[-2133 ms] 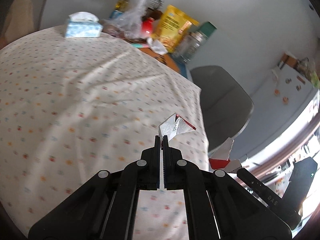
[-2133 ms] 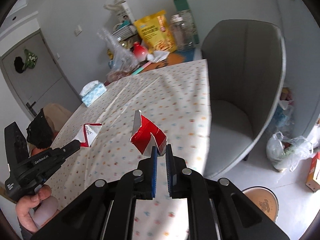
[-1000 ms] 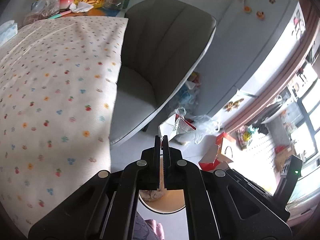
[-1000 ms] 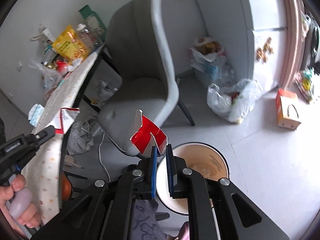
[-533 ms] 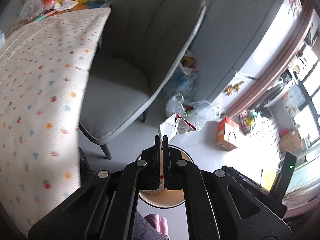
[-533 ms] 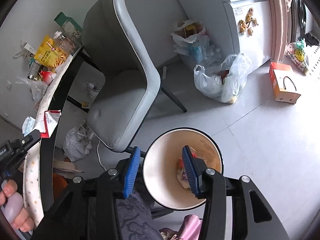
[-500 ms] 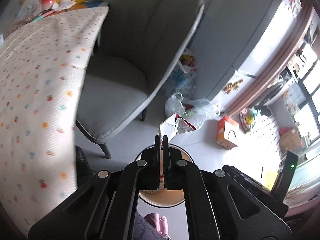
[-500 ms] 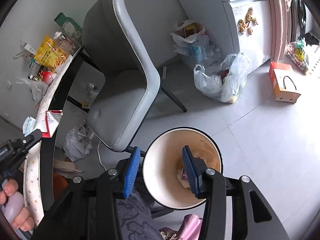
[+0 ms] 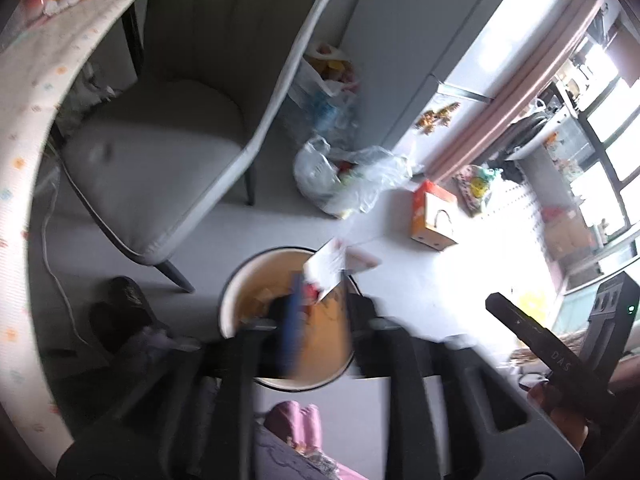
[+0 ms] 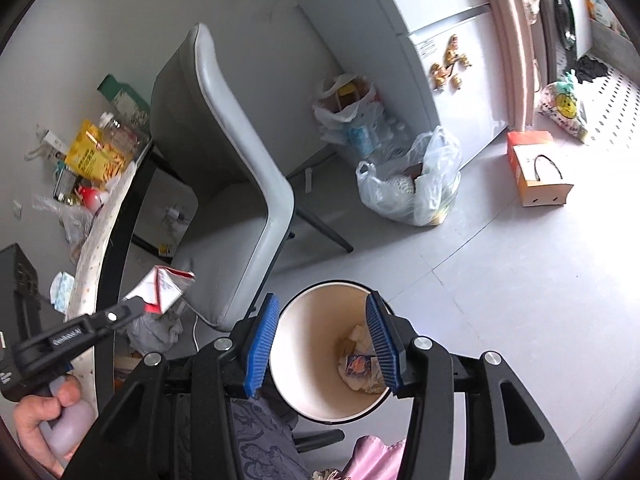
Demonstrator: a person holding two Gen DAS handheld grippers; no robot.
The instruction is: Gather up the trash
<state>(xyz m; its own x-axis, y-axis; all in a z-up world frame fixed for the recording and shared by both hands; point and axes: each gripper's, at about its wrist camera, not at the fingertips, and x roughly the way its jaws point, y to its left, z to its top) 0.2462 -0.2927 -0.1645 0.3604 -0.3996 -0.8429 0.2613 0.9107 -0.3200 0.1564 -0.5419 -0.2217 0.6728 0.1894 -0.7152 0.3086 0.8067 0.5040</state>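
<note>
Carton scrap (image 9: 326, 266) — just off left hand-held gripper (image 9: 320, 312), over bin (image 9: 236, 292).

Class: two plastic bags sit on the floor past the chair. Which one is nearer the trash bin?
The clear bag, which sits farther forward. The white bag stands behind it, farther from the trash bin.

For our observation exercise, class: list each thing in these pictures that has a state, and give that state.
right tool: open, empty, above the bin.
left tool: jaws apart, blurred.
carton scrap: torn, at the left tool's tip.
bin: uncovered, trash at the bottom.
plastic bag: mouth open, filled.
chair: unoccupied.
</note>
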